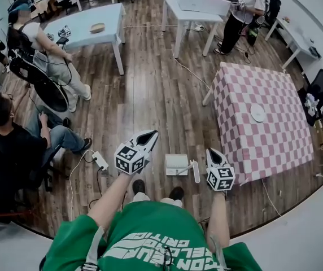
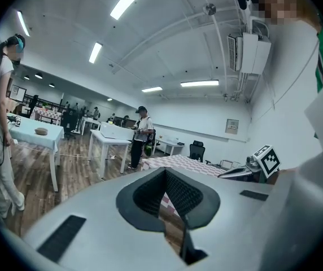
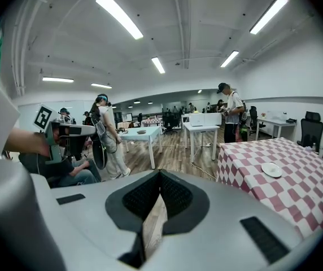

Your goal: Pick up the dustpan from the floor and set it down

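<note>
The white dustpan (image 1: 176, 164) lies flat on the wooden floor just ahead of my shoes, its handle (image 1: 196, 171) pointing to the right. My left gripper (image 1: 150, 133) hovers to the left of the pan, shut and empty. To the right of the handle is my right gripper (image 1: 211, 151), also shut with nothing in it. In the left gripper view the left gripper (image 2: 164, 171) has its jaw tips together and looks out over the room. The right gripper (image 3: 160, 173) shows the same in the right gripper view. Neither gripper view shows the dustpan.
A table with a pink checkered cloth (image 1: 263, 134) stands close on the right and bears a white plate (image 1: 257, 113). A power strip with cables (image 1: 100, 161) lies on the floor at left, near seated people (image 1: 14, 145). More tables (image 1: 88, 30) and a standing person (image 1: 238, 16) are farther off.
</note>
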A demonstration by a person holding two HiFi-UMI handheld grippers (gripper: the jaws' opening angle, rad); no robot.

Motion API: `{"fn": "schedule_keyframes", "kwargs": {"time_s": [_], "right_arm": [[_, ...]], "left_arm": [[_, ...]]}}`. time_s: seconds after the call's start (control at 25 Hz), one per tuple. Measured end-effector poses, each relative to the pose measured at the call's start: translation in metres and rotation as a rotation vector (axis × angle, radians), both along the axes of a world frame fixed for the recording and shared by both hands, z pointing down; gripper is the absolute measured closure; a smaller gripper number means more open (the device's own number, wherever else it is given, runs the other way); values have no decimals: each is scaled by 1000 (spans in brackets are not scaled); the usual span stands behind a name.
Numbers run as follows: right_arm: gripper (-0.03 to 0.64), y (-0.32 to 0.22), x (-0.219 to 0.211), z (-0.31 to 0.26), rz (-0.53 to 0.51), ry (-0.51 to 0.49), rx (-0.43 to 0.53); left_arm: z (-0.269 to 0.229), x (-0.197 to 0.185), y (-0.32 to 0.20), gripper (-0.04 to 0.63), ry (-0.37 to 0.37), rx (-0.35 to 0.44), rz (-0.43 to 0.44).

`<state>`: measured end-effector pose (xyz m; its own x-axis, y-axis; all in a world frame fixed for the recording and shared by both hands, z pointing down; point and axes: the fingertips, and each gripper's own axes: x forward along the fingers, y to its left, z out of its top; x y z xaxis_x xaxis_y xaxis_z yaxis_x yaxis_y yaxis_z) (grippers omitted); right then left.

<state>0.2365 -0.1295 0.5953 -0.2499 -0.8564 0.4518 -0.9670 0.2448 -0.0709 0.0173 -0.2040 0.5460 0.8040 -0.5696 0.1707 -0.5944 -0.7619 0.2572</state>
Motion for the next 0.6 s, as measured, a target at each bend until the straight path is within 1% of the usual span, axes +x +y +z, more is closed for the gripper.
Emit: {"fn": "schedule_keyframes", "kwargs": {"time_s": [0.36,0.6], "right_arm": [[609,-1,10,17,1,8,-42],[609,3,7,50,5,28,-127]], "left_arm": [[10,10,3,592,-12,-20,-6],[29,19,14,592,-30,-54,25]]}}
